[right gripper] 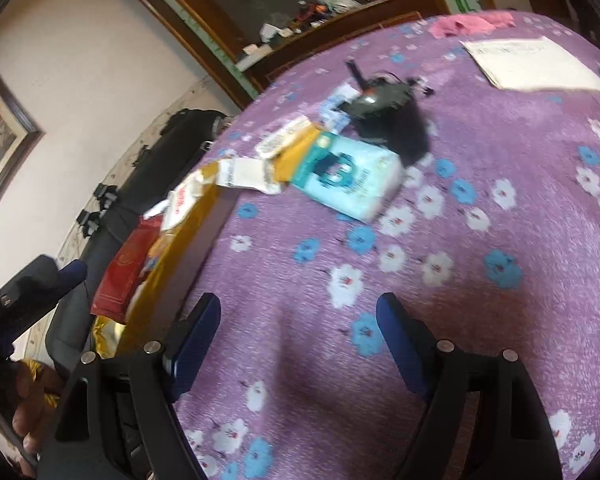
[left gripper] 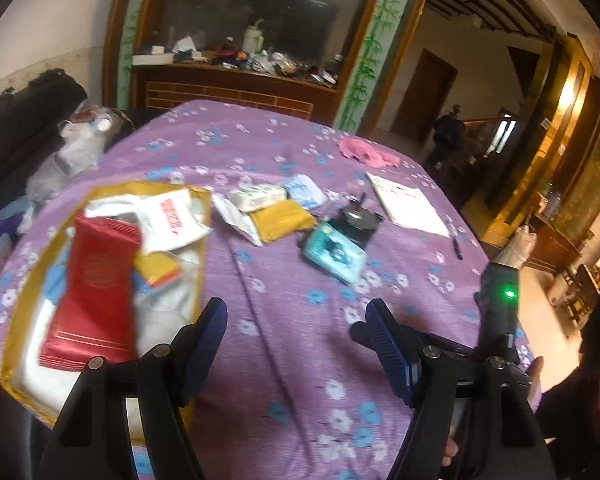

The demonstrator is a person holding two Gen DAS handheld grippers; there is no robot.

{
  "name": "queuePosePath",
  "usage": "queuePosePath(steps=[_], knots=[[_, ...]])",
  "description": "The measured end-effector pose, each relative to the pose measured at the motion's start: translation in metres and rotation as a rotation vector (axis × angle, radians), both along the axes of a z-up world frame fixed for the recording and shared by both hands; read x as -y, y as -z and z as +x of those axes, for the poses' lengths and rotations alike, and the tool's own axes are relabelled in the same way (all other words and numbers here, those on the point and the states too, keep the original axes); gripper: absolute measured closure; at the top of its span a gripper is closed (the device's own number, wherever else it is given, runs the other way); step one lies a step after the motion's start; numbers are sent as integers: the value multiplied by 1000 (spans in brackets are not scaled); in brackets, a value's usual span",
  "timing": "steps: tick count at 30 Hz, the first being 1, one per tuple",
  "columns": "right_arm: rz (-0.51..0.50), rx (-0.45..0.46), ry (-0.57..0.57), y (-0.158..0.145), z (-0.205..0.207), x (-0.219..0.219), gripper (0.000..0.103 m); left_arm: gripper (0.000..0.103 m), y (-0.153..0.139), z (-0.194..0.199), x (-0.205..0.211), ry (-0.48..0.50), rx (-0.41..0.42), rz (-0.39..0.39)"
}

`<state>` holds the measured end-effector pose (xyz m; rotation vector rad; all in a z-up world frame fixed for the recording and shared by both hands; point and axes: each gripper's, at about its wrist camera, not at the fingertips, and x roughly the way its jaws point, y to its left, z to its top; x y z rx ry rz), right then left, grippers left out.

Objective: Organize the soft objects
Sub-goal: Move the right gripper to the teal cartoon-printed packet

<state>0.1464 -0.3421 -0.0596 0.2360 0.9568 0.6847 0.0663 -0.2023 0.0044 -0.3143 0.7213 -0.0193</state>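
Observation:
A gold box (left gripper: 24, 292) at the table's left holds a red packet (left gripper: 92, 292) and white tissue packs (left gripper: 168, 216); it also shows in the right wrist view (right gripper: 168, 260). A teal tissue pack (left gripper: 334, 256) (right gripper: 348, 178), a yellow pack (left gripper: 282, 220), a white pack (left gripper: 256, 196) and a blue-white pack (left gripper: 304, 190) lie mid-table. My left gripper (left gripper: 296, 320) is open and empty over the purple cloth beside the box. My right gripper (right gripper: 300, 316) is open and empty, short of the teal pack.
A pink cloth (left gripper: 366, 154) and white papers (left gripper: 408, 204) lie at the far right, with a pen (left gripper: 456, 244) and a black device (left gripper: 358, 220) nearby. A black bag (right gripper: 172, 148) sits beyond the table's left edge. A cluttered wooden cabinet (left gripper: 236, 76) stands behind.

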Motion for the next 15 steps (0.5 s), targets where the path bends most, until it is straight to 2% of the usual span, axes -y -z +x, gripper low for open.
queuePosePath(steps=[4,9,12,15], knots=[[4,0,12,1,0,3,23,28,8,7,9,24,-27,-12],[-41,29,16,0,-4,-3,23,28,16,14,13,48,-38,-31],[-75,49,31,-1,-7,-6,23,28,19,16,11,59,-50,-61],[-63,70,31,-3,-9,-4,23,28,23,21,9,60,-56,-83]])
